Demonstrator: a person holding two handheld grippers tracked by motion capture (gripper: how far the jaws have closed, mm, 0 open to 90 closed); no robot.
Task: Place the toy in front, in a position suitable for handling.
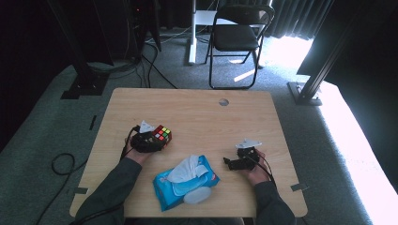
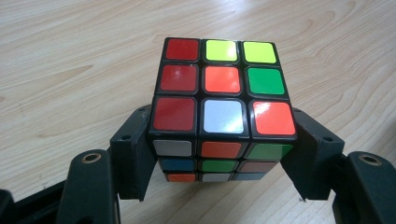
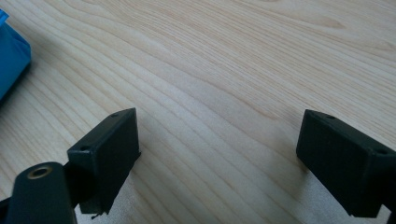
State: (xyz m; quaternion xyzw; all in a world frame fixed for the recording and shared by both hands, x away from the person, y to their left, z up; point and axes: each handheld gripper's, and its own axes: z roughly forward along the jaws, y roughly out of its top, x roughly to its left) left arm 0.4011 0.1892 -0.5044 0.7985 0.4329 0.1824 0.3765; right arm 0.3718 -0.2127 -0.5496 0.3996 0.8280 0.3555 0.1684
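— Surroundings first, please.

— Grey carpet lay around a light wooden table [image 1: 197, 105]. Beyond its far edge stood a black folding chair [image 1: 237, 35], with cables on the floor to the left. Bright light fell on the carpet at the right.

— What did your left gripper have?

— My left gripper [image 2: 219, 149] was clamped on the cube [image 2: 222, 109]. Its two black jaws pressed the cube's opposite sides, low down, so the top face stood clear. That face showed a column of three red stickers, then yellow, orange and white, then yellow, green and orange. In the high view the cube [image 1: 162, 133] sat at the left of the table, just ahead of my left gripper [image 1: 157, 139]. Whether it rested on the wood or was lifted off it, I could not tell.

— And the right?

— My right gripper [image 3: 219, 154] had its jaws spread wide with only bare wood between them. It held nothing. In the high view it [image 1: 230, 163] lay at the right of the table, jaws pointing left toward the wipes.

— Describe the wipes.

— A blue pack of wipes [image 1: 185, 185] lay near the table's front edge, between my two hands, its flap open and a white sheet bunched out on top. Its blue corner [image 3: 11, 56] also showed at the left edge of the right gripper view. It was apart from both grippers and from the cube.
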